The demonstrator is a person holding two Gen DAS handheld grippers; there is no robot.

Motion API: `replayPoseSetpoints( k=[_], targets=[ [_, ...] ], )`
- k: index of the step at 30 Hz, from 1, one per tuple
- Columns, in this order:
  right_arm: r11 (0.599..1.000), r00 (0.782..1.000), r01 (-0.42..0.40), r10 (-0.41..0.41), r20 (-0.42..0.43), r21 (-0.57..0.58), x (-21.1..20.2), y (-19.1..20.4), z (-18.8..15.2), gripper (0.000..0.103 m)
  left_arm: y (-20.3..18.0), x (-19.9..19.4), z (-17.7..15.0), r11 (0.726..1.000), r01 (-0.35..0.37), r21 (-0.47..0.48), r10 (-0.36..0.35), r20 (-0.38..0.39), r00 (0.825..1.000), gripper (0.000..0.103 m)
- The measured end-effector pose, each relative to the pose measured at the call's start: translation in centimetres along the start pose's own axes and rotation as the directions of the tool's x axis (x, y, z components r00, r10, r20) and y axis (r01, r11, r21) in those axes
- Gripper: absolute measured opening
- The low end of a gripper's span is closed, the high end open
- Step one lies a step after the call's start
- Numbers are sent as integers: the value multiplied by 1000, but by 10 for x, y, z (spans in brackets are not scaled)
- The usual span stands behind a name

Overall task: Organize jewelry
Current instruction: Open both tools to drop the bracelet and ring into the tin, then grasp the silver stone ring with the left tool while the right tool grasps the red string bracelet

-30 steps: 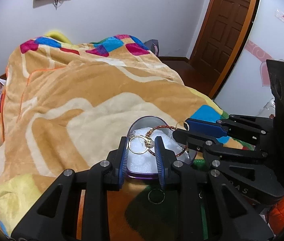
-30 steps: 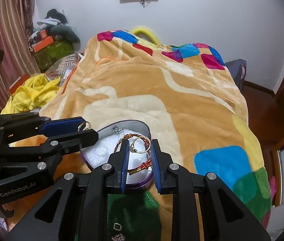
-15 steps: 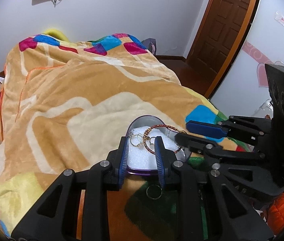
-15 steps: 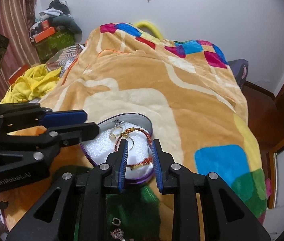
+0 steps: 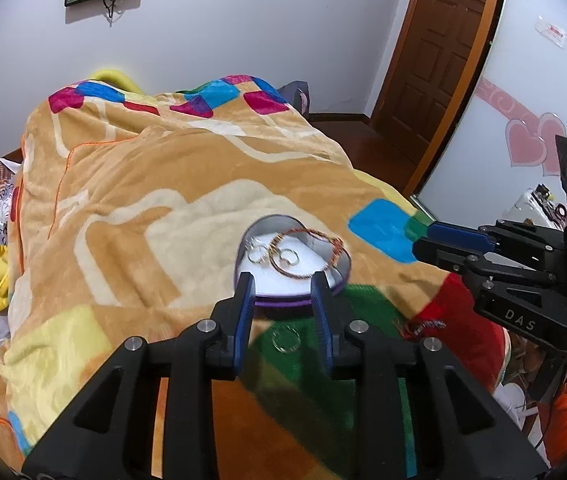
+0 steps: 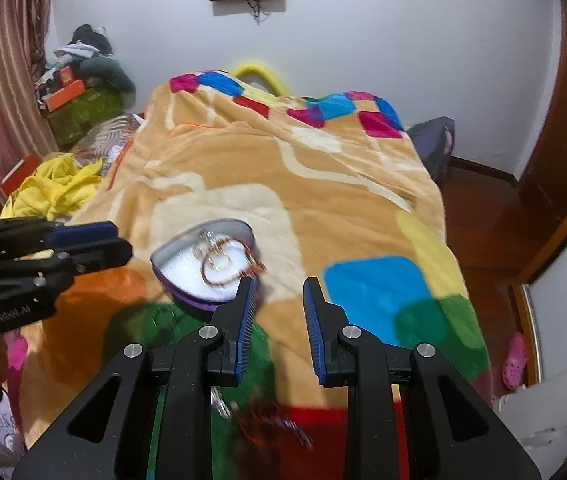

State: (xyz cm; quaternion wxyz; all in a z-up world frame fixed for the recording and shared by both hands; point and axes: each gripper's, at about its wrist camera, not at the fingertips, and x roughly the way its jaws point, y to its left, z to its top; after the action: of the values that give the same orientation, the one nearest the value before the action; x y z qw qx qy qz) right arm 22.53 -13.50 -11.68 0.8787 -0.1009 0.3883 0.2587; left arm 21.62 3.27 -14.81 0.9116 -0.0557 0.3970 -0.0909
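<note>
The small gold rings [image 5: 261,255] on the white padding of the heart-shaped purple tin [image 5: 338,276] are too small to count. The tangled red-and-metal jewellery [image 6: 279,426] low in the right wrist view is blurred, perhaps a bracelet.

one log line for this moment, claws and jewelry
left claw: open, empty | right claw: open, empty | box: bangle, rings inside | loose ring: on blanket

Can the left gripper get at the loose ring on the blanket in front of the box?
Probably yes. The ring lies bare on the blanket, right below the left gripper, whose jaws stand apart and empty. Nothing covers it; the box sits just beyond.
</note>
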Motion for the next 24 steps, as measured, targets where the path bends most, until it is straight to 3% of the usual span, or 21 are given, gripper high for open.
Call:
replayPoseSetpoints(
  k=[6,9,13,17,21,24],
  targets=[
    [999,999,10,-8,-40,47,-6,-14,-21,24,-16,3,-13,1000,20,10,-19,-36,999,28],
    [995,997,2,5,-75,96,-5,-24,-35,34,-23,8,-23,999,42,-1,-42,-64,997,29],
    [989,992,-23,40,-119,143,3,-28,-58,35,-31,16,-37,998,55,1,-55,-105,993,29],
    [989,984,-51,74,-161,137,11,-22,-73,35,-37,24,-46,998,55,6,-54,-141,988,29],
    [992,985,-76,91,-149,99,9,-14,-77,44,-41,28,-54,998,65,2,-64,-168,984,29],
    [994,984,-97,104,-145,51,12,-7,-81,44,-43,30,-60,998,68,2,-66,-183,981,29]
  ],
)
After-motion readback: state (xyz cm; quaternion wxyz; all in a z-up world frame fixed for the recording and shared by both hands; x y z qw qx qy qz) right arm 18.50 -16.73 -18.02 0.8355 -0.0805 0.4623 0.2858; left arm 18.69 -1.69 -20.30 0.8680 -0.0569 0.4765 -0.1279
